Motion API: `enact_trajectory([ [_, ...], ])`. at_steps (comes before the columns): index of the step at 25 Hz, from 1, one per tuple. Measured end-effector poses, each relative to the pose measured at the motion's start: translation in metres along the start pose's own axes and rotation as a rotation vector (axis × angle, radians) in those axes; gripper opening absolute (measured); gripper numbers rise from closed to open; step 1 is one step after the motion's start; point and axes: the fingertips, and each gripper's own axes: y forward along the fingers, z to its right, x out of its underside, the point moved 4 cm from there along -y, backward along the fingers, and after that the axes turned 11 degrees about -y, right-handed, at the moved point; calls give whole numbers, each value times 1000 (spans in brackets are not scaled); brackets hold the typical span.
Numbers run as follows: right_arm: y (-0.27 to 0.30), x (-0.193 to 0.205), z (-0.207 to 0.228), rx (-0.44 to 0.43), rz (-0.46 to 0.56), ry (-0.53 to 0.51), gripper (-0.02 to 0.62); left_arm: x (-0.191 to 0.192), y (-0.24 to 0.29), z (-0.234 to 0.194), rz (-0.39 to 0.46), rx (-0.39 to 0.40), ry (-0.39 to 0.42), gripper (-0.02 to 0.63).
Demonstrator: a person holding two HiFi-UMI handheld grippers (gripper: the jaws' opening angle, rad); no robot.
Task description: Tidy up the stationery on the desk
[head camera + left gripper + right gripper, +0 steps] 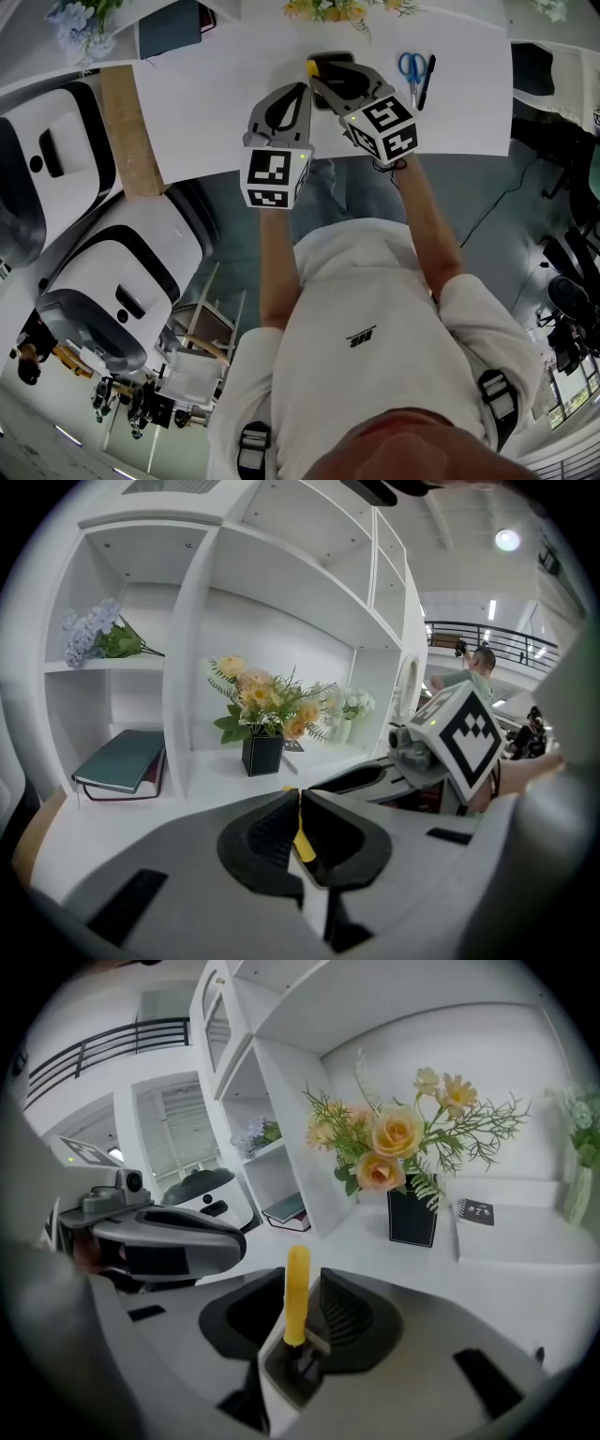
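Note:
My right gripper is shut on a yellow pen. The pen stands upright between the jaws with its dark lower end down in the gap. My left gripper is just left of it, almost touching, with its jaws closed on a thin yellow strip that has a dark end. I cannot tell what this strip is. Both grippers hover over the white desk. Blue-handled scissors and a black pen lie on the desk to the right of them.
A black object sits on the desk behind the gripper tips, partly hidden. A black vase of yellow flowers stands ahead on the shelf unit. Books lie in the left compartment. A small dark card lies right of the vase. A wooden plank borders the desk's left edge.

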Motion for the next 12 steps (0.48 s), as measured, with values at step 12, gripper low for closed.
enact_trajectory([
  [12,-51,0,25,107,44,15,92,-10,31,36,-13,89,50,0],
])
